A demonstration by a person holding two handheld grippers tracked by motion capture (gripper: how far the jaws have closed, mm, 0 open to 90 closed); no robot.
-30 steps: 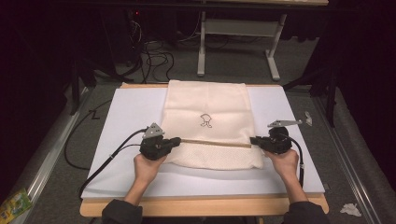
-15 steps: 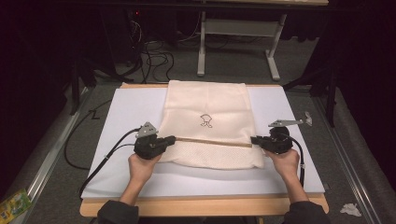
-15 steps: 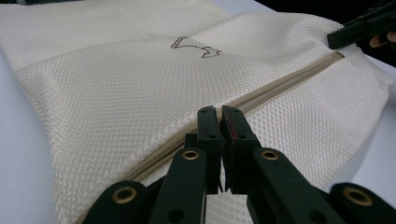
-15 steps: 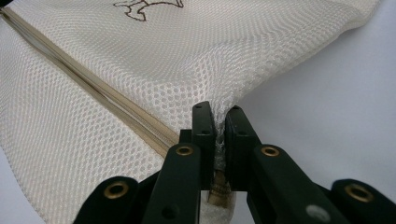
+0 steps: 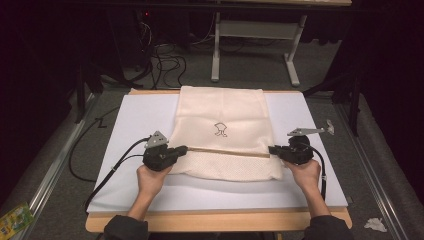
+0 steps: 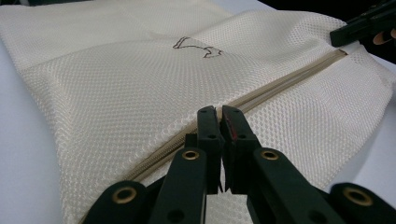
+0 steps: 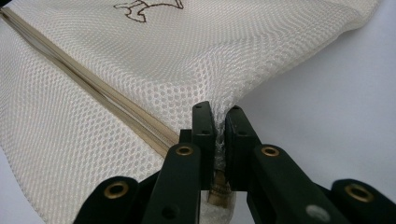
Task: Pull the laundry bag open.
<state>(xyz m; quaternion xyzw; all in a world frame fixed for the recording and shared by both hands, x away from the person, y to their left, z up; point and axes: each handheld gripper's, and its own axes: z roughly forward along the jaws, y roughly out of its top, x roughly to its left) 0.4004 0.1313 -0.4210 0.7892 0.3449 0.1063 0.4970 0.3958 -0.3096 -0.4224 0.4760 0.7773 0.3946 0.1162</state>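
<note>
- A white board [image 5: 130, 125] is covering the wooden table [image 5: 215, 222], and a cream mesh bag [image 5: 222, 112] is lying flat along its middle, reaching to the far edge.
- Black cables [image 5: 165, 55] are trailing over the grey floor beyond the table, near a white table leg frame [image 5: 252, 30]; a crumpled paper scrap [image 5: 375, 225] and a green packet [image 5: 15, 217] are lying on the floor at the near corners.
- Nothing is lying on the bag between the two tools.
- A tan zip [image 5: 227, 152] is running across the bag near its closer end, below a small dark outline print [image 5: 220, 129].
- The left gripper [image 5: 183, 149] is sitting at the zip's left end, its jaws pressed together on the zip [image 6: 261, 93] and mesh.
- The right gripper [image 5: 271, 149] is sitting at the zip's right end, its jaws pinching the bag's mesh [image 7: 196, 56] at the side edge, just beside the zip [image 7: 93, 91].
</note>
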